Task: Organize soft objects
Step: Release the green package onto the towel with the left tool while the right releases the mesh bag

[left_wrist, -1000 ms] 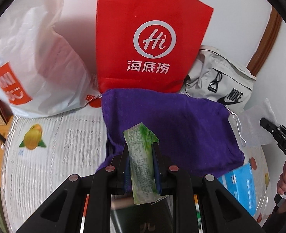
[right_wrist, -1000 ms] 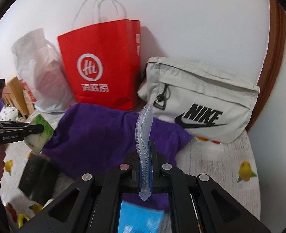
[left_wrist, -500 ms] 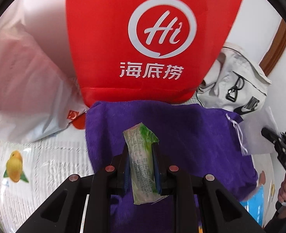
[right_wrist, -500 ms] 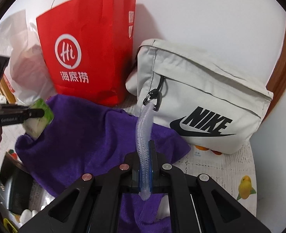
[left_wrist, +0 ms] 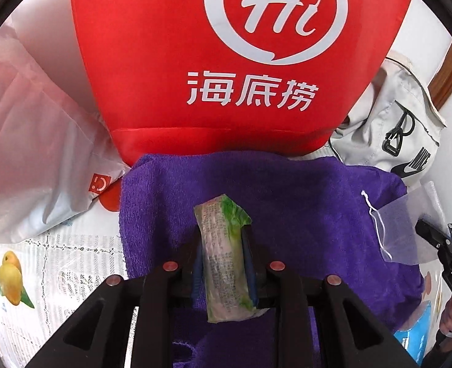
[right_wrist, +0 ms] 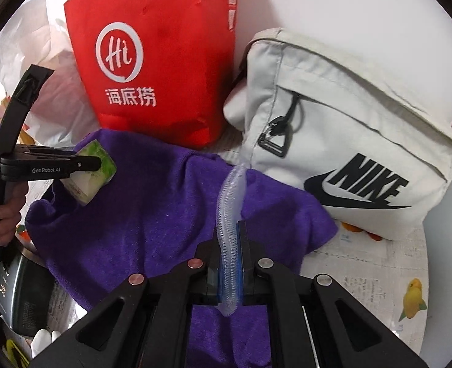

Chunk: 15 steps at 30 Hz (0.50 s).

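my left gripper [left_wrist: 223, 263] has carried the green pack [left_wrist: 224, 257] low over the purple towel [left_wrist: 302, 202], and its jaws have just been easing apart, pack between them: release looks near. my right gripper [right_wrist: 230, 263] is nearly closed on a clear, ribbed pouch [right_wrist: 229, 214]. the towel ahead is plush and rumpled; the pack crinkly, oblong.
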Each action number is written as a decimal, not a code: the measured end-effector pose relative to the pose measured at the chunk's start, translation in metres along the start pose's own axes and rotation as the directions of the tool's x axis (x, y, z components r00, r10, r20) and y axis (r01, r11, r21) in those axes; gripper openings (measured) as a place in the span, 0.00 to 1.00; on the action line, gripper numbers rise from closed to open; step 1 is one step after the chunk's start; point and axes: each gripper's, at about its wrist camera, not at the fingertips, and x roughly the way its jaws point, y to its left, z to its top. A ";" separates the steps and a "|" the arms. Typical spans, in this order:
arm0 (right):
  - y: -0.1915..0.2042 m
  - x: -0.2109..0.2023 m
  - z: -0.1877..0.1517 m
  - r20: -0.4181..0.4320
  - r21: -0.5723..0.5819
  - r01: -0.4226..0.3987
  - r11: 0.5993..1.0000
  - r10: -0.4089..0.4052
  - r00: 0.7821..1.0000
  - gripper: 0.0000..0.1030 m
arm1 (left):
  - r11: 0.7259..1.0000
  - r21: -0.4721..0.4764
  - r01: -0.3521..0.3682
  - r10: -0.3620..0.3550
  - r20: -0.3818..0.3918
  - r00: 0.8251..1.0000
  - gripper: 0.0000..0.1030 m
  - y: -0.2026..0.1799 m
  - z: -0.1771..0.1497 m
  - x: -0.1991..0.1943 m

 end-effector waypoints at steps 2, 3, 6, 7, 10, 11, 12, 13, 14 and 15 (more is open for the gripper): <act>0.001 0.001 0.000 -0.001 0.002 -0.023 1.000 0.023 1.000 0.12 | 1.000 0.013 -0.010 0.010 -0.012 1.000 0.31 -0.002 0.001 0.001; 0.002 0.001 0.000 -0.002 0.004 -0.033 0.999 0.033 0.999 0.15 | 1.000 0.019 -0.017 0.017 -0.012 1.000 0.34 -0.004 0.001 -0.001; 0.004 0.000 0.000 0.007 0.006 -0.049 0.999 0.049 0.999 0.49 | 1.000 0.025 -0.012 0.012 -0.004 1.000 0.54 -0.005 0.001 -0.008; 0.005 -0.002 0.000 0.015 0.002 -0.054 0.999 0.053 0.998 0.58 | 0.999 0.027 -0.017 0.017 0.002 1.000 0.57 -0.006 0.000 -0.013; 0.010 -0.007 -0.001 0.033 -0.012 -0.077 0.997 0.077 0.996 0.63 | 0.998 0.036 -0.046 0.046 0.020 0.999 0.58 -0.004 -0.005 -0.030; 0.011 -0.008 -0.001 0.029 -0.010 -0.087 0.996 0.087 0.996 0.65 | 0.998 0.036 -0.049 0.049 0.019 0.999 0.58 -0.003 -0.006 -0.034; 0.012 -0.009 -0.002 0.031 -0.006 -0.090 0.996 0.090 0.995 0.65 | 0.998 0.034 -0.050 0.049 0.020 0.999 0.58 -0.002 -0.008 -0.038; 0.013 -0.011 -0.003 0.032 0.000 -0.091 0.996 0.091 0.995 0.65 | 0.998 0.030 -0.049 0.049 0.023 0.999 0.58 -0.002 -0.011 -0.043; 0.011 -0.015 -0.005 0.030 0.004 -0.094 0.996 0.094 0.995 0.65 | 0.998 0.030 -0.053 0.052 0.028 0.998 0.58 -0.001 -0.013 -0.047; 0.012 -0.018 -0.007 0.029 0.010 -0.097 0.995 0.097 0.995 0.65 | 0.997 0.033 -0.063 0.061 0.041 0.997 0.58 -0.002 -0.018 -0.054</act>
